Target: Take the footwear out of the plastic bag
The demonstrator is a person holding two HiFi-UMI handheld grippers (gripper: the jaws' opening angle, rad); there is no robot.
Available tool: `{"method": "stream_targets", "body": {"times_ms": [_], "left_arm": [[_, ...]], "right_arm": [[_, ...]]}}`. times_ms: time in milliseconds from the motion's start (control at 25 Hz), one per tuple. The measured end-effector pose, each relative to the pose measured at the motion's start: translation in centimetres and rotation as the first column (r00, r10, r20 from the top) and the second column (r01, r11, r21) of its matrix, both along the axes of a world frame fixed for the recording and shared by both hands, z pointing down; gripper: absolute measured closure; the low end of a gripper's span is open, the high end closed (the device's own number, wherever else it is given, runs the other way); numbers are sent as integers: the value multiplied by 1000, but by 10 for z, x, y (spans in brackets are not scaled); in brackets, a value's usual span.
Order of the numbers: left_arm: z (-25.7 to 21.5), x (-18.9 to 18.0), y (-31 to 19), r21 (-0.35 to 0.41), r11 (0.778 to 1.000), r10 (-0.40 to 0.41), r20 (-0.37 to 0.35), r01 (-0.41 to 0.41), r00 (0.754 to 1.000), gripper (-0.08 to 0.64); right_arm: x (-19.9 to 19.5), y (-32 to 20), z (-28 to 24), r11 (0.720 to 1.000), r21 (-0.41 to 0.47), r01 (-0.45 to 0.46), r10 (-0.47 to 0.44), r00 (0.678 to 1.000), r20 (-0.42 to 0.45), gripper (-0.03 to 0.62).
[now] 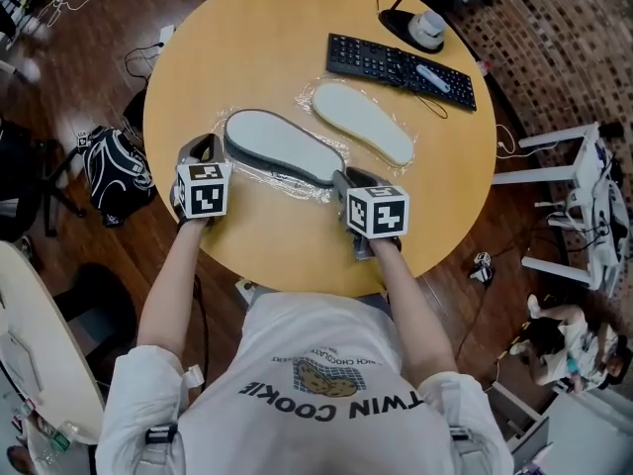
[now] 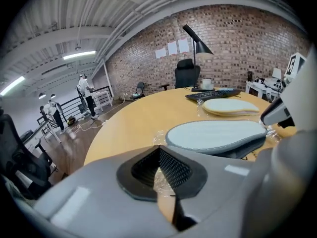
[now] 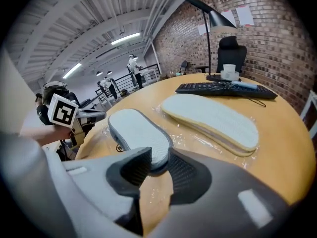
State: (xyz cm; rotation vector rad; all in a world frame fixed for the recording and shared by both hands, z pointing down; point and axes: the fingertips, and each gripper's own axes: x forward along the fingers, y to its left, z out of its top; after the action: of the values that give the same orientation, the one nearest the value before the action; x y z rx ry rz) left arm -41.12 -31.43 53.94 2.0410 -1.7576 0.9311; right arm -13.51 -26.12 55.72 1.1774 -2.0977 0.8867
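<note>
Two slippers lie sole up on a round wooden table [image 1: 257, 38], each in clear plastic. The grey slipper [image 1: 282, 146] [image 2: 218, 135] [image 3: 136, 133] is the nearer one, with the cream slipper [image 1: 364, 122] [image 3: 210, 118] behind it. My left gripper [image 1: 203, 148] [image 2: 157, 150] sits at the grey slipper's left end, its pads closed together on the crinkled plastic bag [image 2: 161, 180] [image 1: 297, 188]. My right gripper [image 1: 346, 178] [image 3: 159, 155] is at the slipper's right end. Its jaws stand apart, with the slipper's end just at their tips and partly hidden behind the left pad.
A black keyboard [image 1: 401, 67] [image 3: 223, 89] and a black desk lamp [image 1: 415, 28] stand at the table's far right. An office chair [image 3: 232, 48] is beyond the table. The near table edge is right under both grippers. Bags and cables lie on the floor around.
</note>
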Motion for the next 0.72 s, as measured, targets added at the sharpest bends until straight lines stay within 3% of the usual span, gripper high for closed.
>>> {"method": "stream_targets", "body": {"times_ms": [360, 720], "left_arm": [[-45, 62, 39, 72, 997, -17, -113, 25, 993, 555], [-56, 182, 84, 109, 989, -80, -198, 103, 977, 555]], "right_arm": [[14, 7, -46, 991, 120, 65, -83, 985, 151, 500], [78, 27, -61, 941, 226, 252, -287, 947, 142, 502]]}}
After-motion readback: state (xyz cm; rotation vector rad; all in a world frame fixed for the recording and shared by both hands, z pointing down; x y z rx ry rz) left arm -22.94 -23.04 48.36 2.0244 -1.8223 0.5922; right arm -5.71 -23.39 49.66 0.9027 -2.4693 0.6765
